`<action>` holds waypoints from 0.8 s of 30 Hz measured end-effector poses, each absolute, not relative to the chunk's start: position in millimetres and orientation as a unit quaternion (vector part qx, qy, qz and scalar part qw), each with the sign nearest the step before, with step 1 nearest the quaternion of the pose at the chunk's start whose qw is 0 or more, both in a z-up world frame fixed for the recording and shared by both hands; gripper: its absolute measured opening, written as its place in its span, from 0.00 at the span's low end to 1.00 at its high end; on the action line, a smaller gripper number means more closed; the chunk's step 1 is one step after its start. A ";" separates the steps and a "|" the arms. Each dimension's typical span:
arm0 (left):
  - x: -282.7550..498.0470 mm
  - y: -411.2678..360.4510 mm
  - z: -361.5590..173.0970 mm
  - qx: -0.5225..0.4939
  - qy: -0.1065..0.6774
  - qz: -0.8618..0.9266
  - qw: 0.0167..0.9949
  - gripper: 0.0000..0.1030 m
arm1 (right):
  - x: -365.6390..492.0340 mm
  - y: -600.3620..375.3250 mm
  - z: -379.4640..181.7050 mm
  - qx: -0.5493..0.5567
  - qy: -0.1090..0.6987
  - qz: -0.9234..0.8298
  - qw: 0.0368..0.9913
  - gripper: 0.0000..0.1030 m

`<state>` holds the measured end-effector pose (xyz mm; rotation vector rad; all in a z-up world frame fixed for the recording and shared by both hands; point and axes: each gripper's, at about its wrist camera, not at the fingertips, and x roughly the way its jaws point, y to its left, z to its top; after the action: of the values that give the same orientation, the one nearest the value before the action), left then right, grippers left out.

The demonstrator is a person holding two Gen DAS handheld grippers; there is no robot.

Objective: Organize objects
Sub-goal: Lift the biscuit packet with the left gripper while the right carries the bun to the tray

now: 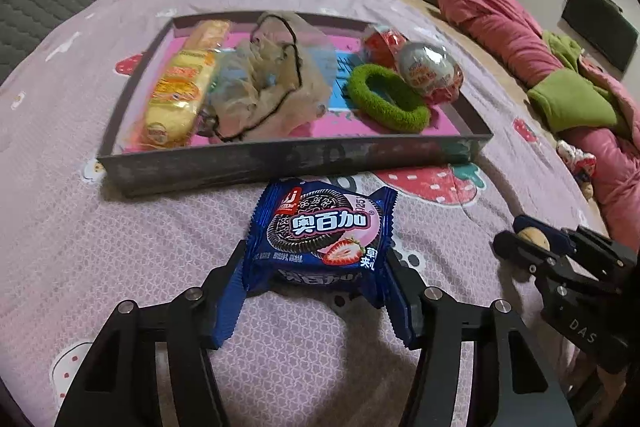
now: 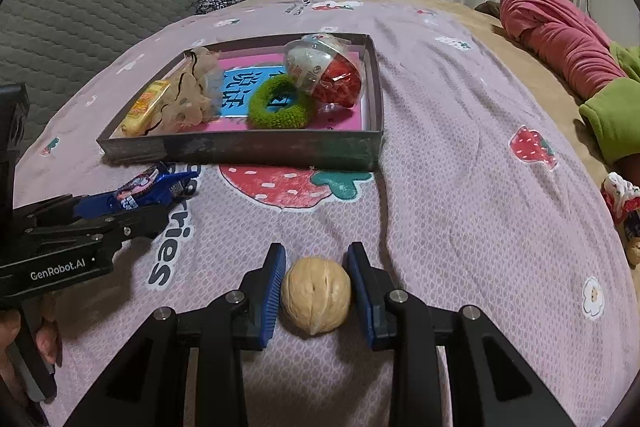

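Left gripper (image 1: 316,267) reaches level over the pink strawberry-print bedspread (image 1: 440,251), fingers pointed at the tray's near wall, clamped on a blue cookie packet (image 1: 320,231). Packet sits face-up and tilted toward the lens, printed label upright, long axis running finger to finger, crimped side seams folded back along the pads; its far edge is just short of the gray tray (image 1: 280,163).

Right gripper (image 2: 316,287) is also level and aimed up the bed toward the tray's front right part, blue pads (image 2: 274,291) closed against both sides of a walnut (image 2: 316,301). The nut's seam runs roughly vertical in the right wrist view. In the left wrist view the nut shows at the gripper tip, off to the right and near the bedspread; can't tell if it touches.

Tray w/ pink liner holds, L to R, a yellow wrapped cake bar (image 1: 182,95) lying lengthwise front to back, a crumpled beige mesh scrunchie (image 1: 268,83), a green hair tie (image 1: 386,97) lying flat, and a plastic toy egg (image 1: 428,67) at the far right, tipped on its side and touching the tie.

Rolled pink bedding (image 2: 560,39) lies along the bed's right edge.
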<state>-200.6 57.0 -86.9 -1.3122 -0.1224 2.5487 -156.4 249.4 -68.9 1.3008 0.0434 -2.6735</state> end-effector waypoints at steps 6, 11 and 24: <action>-195.5 50.3 -84.6 -0.448 -0.049 0.882 0.134 0.60 | -152.2 246.1 -65.0 0.435 0.010 -0.896 0.091 0.32; -188.7 47.7 -77.5 -0.445 -0.049 0.884 0.133 0.59 | -148.2 242.1 -57.8 0.430 0.013 -0.898 0.096 0.32; -164.4 34.6 -36.2 -0.415 -0.056 0.899 0.124 0.59 | -136.0 226.6 -27.1 0.415 0.025 -0.904 0.104 0.32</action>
<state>-164.4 34.6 -36.2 -1.2107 -0.1630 2.6223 -136.0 226.6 -27.1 1.2243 0.0730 -2.6653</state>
